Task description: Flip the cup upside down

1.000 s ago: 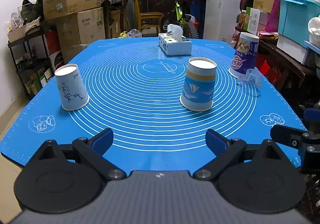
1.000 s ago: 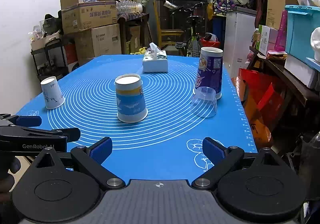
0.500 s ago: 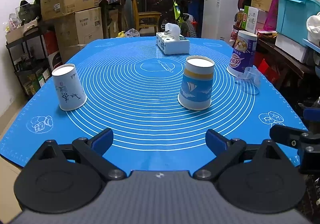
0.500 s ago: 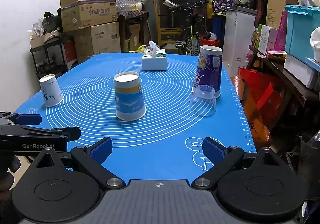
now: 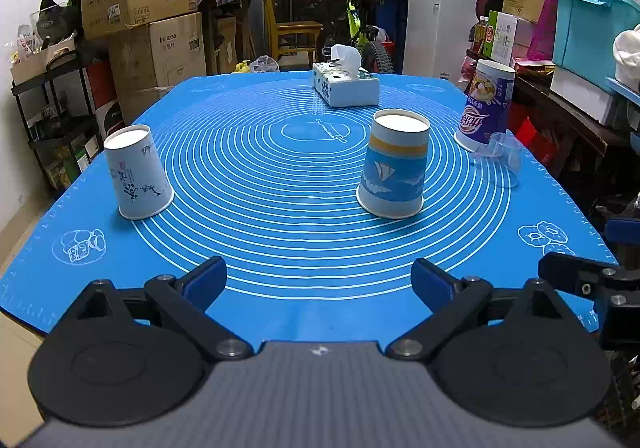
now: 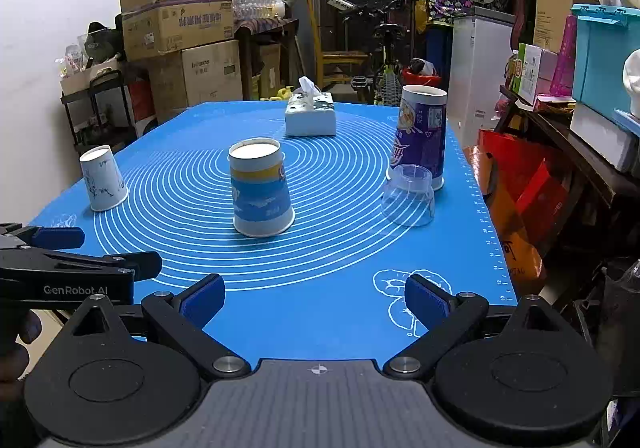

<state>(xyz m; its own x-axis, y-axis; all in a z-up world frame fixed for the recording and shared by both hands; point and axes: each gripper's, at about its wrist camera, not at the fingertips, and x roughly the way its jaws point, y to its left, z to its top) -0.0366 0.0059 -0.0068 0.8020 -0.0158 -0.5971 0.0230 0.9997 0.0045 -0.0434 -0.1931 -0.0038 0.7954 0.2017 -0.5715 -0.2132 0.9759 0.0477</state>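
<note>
Several cups stand upside down on the blue mat [image 5: 304, 207]. A white paper cup [image 5: 138, 171] is at the left, a blue sailboat cup [image 5: 394, 163] in the middle, a tall purple cup [image 5: 486, 107] at the right with a small clear plastic cup [image 5: 500, 157] in front of it. They also show in the right wrist view: white cup [image 6: 103, 177], sailboat cup [image 6: 260, 187], purple cup [image 6: 422, 135], clear cup [image 6: 409, 195]. My left gripper [image 5: 319, 282] and right gripper [image 6: 315, 299] are both open and empty, at the mat's near edge, well short of the cups.
A tissue box [image 5: 346, 85] sits at the mat's far end. Cardboard boxes [image 5: 148, 7] and a shelf stand to the left. A white freezer [image 5: 438, 27], storage bins and a side table crowd the right. The left gripper shows in the right wrist view [image 6: 72, 272].
Both views have shifted slightly; the cups sit a little lower and nearer in the frames. No cup has moved on the mat and both grippers stay open.
</note>
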